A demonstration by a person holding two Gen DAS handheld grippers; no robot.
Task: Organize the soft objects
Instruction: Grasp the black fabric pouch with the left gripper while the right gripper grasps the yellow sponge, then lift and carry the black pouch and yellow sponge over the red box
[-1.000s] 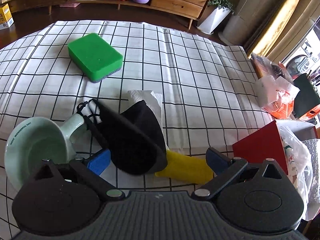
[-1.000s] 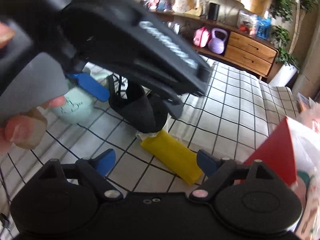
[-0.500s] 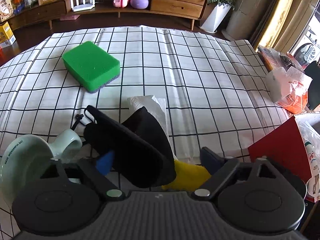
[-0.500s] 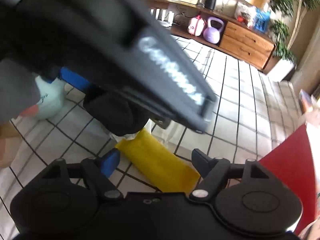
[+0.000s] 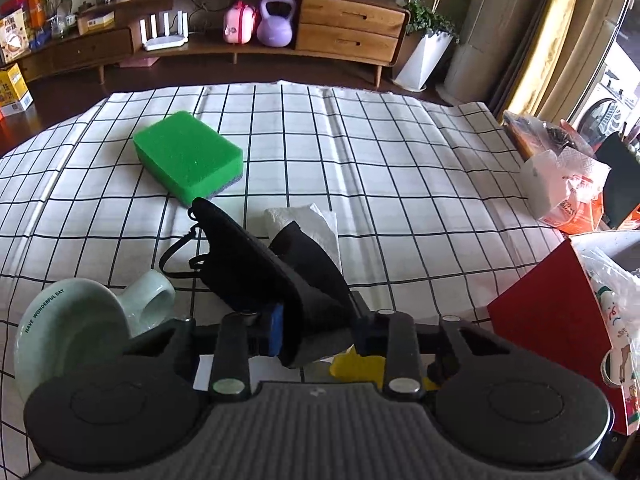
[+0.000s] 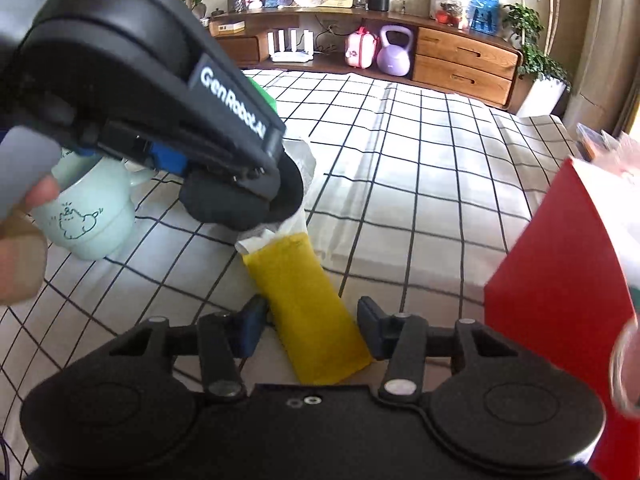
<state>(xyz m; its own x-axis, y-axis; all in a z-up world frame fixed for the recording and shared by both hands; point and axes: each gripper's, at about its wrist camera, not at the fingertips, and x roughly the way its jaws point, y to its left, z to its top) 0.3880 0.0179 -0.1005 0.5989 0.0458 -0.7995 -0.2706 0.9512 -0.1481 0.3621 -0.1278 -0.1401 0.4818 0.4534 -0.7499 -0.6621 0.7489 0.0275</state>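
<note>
A black face mask with ear loops lies half on a white tissue on the checked cloth. My left gripper has the mask's near end pinched between its pads, and its jaws are still closing. From the right wrist the left gripper shows on the mask. A yellow pouch lies flat between the fingers of my right gripper. Its jaws are closing with a thin gap left at the left pad. A green sponge sits farther back.
A mint mug lies on its side just left of the left gripper. A red box stands close at the right, with plastic bags behind it. A hand grips the left gripper's handle.
The left jaws went from wide open to pinching the black mask. The right jaws narrowed around the yellow pouch as that gripper sank closer to it.
</note>
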